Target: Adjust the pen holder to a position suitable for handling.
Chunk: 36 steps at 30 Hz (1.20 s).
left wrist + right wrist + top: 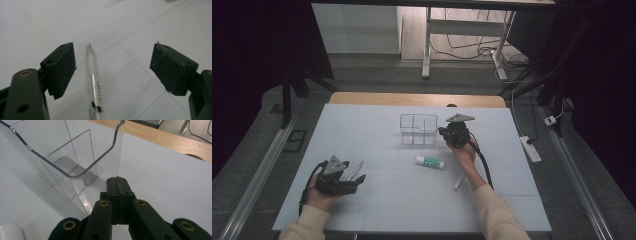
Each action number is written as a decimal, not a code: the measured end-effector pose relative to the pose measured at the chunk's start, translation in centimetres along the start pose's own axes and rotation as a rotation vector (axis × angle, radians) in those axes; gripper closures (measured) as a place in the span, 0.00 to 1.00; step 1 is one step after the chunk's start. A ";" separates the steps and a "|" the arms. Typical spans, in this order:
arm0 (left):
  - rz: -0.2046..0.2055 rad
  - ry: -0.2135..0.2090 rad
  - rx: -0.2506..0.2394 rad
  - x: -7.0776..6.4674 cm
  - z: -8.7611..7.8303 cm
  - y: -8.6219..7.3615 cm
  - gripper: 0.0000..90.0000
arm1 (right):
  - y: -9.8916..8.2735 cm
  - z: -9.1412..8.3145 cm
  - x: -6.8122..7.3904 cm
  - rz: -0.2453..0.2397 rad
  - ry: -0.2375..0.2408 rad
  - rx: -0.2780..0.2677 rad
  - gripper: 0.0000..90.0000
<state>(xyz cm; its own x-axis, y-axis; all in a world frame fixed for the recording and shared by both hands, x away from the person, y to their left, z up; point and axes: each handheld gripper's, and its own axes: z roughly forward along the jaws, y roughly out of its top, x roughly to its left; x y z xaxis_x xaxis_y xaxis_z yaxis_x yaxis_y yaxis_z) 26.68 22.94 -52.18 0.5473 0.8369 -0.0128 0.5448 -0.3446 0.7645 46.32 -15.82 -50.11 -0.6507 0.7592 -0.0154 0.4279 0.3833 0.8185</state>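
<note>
1. Right, table (377,200): pale grey-white sheet w/ thin grid lines, wood edge along the far side; everything below is placed rel. to the clear organiser.
2. Clear organiser (418,129): see-through plastic box w/ inner dividers, upright, a bit past the table's middle toward the far edge. In the right gripper view its curved-rim wall (75,157) stands just ahead of the jaw tips.
3. Right gripper (451,134): just beside the organiser's right wall, at its corner edge. Jaws clenched tip to tip, nothing visible between them (117,180); can't tell if the tips touch the wall.
4. Left gripper (357,175): well apart from the organiser, near-left of it, low over the table. Jaws released, spread wide (112,65).
5. Glue stick (430,161): white w/ green label, lying flat, just nearer than the organiser.
6. Pen at left gripper (94,85): frosted clear barrel, flat on the table betw. the open jaws, closer to the left pad, touching neither.
7. 2nd pen (458,182): white, near-right of the glue stick, by the right forearm.
</note>
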 end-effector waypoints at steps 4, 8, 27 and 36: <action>0.004 -0.004 0.000 0.0 0.0 0.0 0.23 | 0.0 -1.0 0.0 -0.002 0.005 -0.006 0.99; 0.009 -0.012 -0.003 0.0 0.0 -0.1 0.23 | -0.3 -2.4 0.2 -0.029 0.007 -0.005 0.99; 0.008 -0.017 -0.002 0.1 0.0 -0.1 0.23 | -4.9 -9.9 -0.1 -0.101 0.072 -0.046 0.79; 0.012 -0.022 0.004 0.2 0.2 -0.1 0.24 | -7.6 -13.0 -0.9 -0.098 0.105 -0.062 0.63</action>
<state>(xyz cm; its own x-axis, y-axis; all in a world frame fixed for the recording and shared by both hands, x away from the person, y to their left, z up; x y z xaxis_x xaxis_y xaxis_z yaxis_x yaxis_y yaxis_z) 26.83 23.06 -52.40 0.5676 0.8231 -0.0177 0.5405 -0.3563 0.7621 35.44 -26.25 -48.88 -0.7507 0.6594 -0.0393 0.3217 0.4170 0.8501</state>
